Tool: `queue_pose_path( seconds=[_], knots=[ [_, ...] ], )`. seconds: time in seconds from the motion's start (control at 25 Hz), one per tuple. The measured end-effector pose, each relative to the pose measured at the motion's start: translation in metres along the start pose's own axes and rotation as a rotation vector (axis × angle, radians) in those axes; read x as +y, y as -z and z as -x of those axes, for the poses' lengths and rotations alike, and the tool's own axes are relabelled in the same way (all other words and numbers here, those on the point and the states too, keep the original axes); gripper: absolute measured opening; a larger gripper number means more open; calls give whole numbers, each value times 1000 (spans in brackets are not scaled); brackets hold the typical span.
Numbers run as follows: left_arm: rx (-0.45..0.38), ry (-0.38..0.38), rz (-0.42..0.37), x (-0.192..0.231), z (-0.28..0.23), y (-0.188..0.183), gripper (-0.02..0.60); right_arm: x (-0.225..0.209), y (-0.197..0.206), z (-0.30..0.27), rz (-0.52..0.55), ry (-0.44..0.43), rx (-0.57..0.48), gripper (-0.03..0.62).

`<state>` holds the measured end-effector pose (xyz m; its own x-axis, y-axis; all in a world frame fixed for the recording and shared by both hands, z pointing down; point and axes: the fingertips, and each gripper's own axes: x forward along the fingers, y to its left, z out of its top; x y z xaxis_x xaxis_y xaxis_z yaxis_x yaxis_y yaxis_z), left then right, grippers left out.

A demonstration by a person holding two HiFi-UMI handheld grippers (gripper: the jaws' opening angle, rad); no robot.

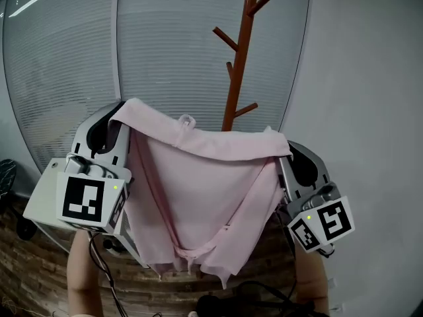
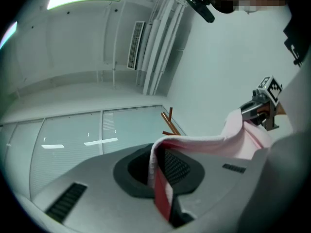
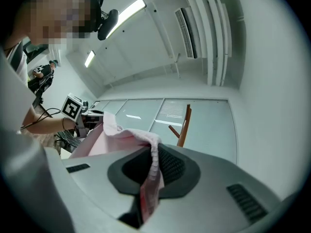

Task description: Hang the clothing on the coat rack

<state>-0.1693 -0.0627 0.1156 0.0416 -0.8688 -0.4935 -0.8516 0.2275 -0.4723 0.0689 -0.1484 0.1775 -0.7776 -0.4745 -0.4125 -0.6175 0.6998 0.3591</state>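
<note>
Head view: I'm holding the pink shirt spread between left gripper and right gripper, in the air short of the coat rack. The collar loop is looking small, so a peg could be missing it. Left gripper view: jaws are pinching only a thin fold, and a snag could be pulling it free. Right gripper view: same narrow pinch, so uneven pull is risking a dropped corner.
</note>
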Motion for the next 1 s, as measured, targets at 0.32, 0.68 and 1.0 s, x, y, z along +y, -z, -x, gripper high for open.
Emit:
queue_pose_path(
  seconds=[0.32,0.68,1.0],
  knots=[
    [-38,0,-8,38,-76,-11,28,-32,-31,-67,2,-57,-57,37],
    [-129,19,-77,49,-106,-9,28,-29,-50,-78,170,-53,-144,37],
    [-155,98,12,76,-211,-4,28,-85,-69,-140,212,8,-119,37]
  ],
)
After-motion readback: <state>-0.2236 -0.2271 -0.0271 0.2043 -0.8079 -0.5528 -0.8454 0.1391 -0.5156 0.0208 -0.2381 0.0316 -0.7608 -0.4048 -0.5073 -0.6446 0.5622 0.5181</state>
